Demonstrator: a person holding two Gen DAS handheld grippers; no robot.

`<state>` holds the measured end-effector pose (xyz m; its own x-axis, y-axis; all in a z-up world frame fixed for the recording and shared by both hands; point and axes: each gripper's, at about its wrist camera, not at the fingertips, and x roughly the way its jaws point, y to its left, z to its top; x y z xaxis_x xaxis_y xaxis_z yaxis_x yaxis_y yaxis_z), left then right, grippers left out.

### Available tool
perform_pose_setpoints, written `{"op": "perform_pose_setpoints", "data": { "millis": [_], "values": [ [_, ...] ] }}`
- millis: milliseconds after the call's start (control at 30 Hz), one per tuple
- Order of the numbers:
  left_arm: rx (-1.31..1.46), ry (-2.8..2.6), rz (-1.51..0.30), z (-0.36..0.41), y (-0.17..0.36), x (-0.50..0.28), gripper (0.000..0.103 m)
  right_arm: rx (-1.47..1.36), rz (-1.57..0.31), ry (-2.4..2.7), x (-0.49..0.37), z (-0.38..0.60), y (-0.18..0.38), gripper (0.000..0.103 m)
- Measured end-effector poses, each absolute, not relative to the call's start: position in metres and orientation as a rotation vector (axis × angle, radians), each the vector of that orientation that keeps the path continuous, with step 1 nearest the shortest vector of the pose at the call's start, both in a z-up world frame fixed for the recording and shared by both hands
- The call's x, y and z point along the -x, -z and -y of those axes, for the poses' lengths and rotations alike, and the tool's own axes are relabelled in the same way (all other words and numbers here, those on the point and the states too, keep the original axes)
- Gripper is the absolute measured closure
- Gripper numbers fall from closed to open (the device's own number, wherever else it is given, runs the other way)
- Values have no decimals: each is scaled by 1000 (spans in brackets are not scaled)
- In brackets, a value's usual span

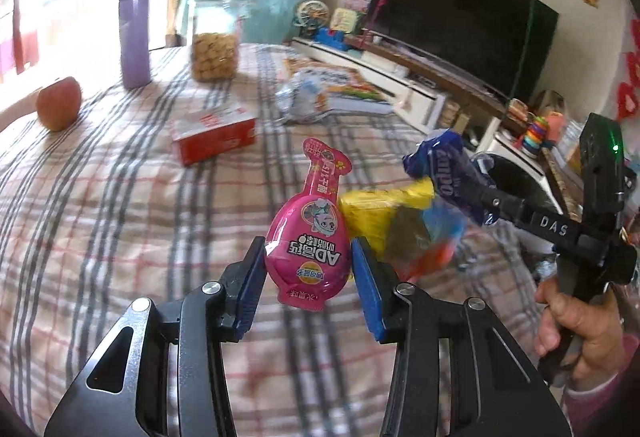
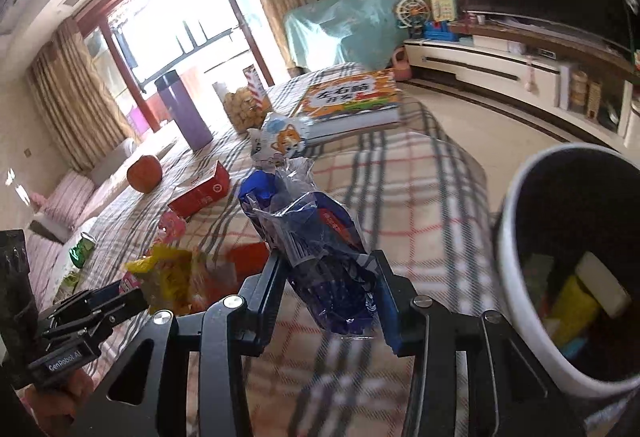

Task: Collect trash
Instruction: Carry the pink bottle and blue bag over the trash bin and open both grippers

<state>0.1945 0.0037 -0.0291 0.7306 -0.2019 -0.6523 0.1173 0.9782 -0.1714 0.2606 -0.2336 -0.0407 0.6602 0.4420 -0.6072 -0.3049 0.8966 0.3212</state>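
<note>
Carrying step: my left gripper (image 1: 308,269) had its jaws clamped on the pink wrapper (image 1: 306,241), my right gripper (image 2: 328,289) on the blue wrapper (image 2: 320,237). Next, I judged, both needed releasing over the bin (image 2: 516,257), lower right.

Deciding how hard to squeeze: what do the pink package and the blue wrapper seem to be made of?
Pink package: glossy printed plastic film, likely; smooth sheen, flat sealed edges, bulging middle. Blue wrapper: thin crinkly plastic, partly clear; creased and see-through at the top.
</note>
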Motion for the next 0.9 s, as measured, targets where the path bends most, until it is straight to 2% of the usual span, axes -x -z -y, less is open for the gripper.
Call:
{"op": "perform_pose_setpoints", "data": {
  "millis": [900],
  "values": [
    [-6,447,-706,141,9,-195,62,-282,-664,-216,-208,355,21,60]
  ]
}}
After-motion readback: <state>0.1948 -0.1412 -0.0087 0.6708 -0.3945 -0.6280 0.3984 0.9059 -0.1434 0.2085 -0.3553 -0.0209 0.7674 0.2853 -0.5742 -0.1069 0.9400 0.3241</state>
